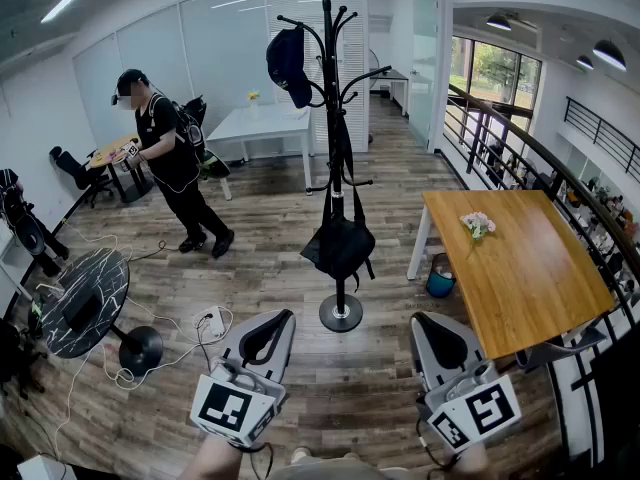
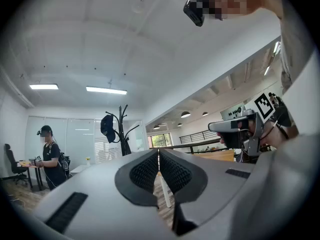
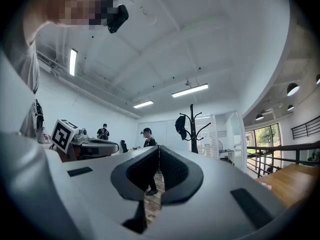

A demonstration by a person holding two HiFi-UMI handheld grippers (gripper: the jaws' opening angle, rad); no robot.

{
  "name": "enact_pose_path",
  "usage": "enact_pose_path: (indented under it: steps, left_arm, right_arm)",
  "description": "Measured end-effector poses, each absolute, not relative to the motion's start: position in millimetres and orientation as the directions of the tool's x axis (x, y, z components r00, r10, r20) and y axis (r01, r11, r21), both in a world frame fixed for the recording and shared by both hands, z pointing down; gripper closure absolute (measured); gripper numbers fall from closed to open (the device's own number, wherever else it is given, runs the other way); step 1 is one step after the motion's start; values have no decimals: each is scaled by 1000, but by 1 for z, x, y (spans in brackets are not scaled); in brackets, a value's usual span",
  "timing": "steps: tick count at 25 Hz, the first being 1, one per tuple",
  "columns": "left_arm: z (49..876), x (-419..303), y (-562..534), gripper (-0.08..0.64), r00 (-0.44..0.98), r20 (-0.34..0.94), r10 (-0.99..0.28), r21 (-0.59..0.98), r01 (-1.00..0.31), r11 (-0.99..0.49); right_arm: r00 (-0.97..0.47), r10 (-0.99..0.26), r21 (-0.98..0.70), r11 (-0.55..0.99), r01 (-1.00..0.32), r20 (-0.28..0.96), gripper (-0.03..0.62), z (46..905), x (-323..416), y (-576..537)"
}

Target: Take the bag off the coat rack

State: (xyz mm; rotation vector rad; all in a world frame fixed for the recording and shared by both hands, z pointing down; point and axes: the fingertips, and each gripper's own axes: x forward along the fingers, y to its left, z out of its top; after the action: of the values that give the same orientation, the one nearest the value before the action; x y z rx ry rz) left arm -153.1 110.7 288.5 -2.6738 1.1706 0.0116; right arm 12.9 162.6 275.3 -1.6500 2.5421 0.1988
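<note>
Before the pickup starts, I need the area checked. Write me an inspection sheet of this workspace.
Surface: wooden floor; the coat rack stands on it on a round base.
Job's things: black bag hangs low on the coat rack by its strap, not yet touched.
Clutter: dark cap on an upper hook; blue bin beside the wooden table; flowers on that table.
Grippers: left gripper and right gripper both shut, empty, held low, short of the rack.
Cables: white cables and a power strip on the floor, near the round dark table.
Surroundings: a person stands back left; railing on the right.
</note>
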Motion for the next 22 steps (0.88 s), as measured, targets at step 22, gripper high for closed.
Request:
enact_pose_path:
  steps: [22]
  left_arm:
    - [295, -127, 107, 406, 604, -143, -784, -123, -797, -591]
  right_arm:
    - [-425, -887, 4, 431, -902, -179, 436, 289, 53, 157]
